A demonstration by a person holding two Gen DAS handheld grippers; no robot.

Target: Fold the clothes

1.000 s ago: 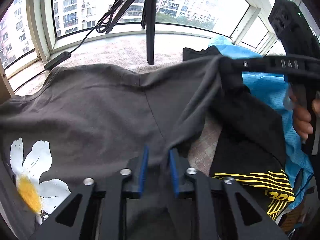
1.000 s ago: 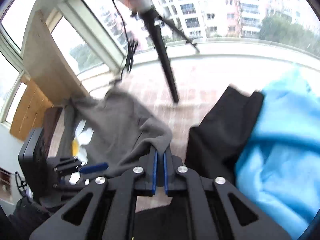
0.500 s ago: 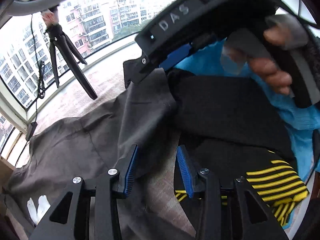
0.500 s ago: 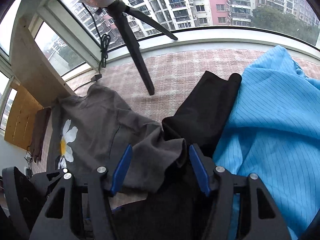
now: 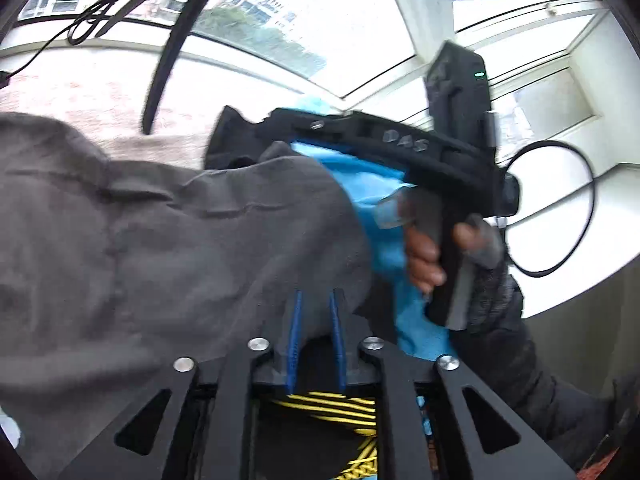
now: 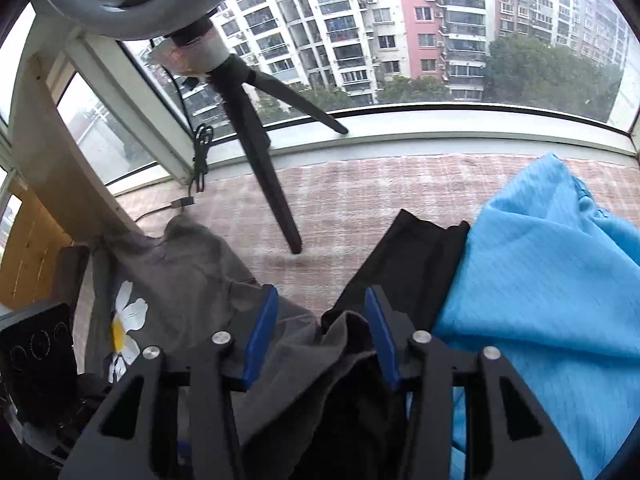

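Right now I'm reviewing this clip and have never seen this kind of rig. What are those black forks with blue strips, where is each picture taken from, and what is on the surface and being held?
There is no robot here. A person holds a two-finger tool in each hand, and a wide-angle camera on each looks forward along its fingers.

One picture is from the left gripper. Its blue pads are closing with a fold of the grey T-shirt between them. Across from it you see the person's right hand on the other tool.

The other picture is from the right gripper. Its jaws stand apart and are closing; grey cloth lies between them, not pinched.

On the pinkish checked cover lie the grey shirt with a daisy print, a black garment and a blue garment. A tripod stands behind.
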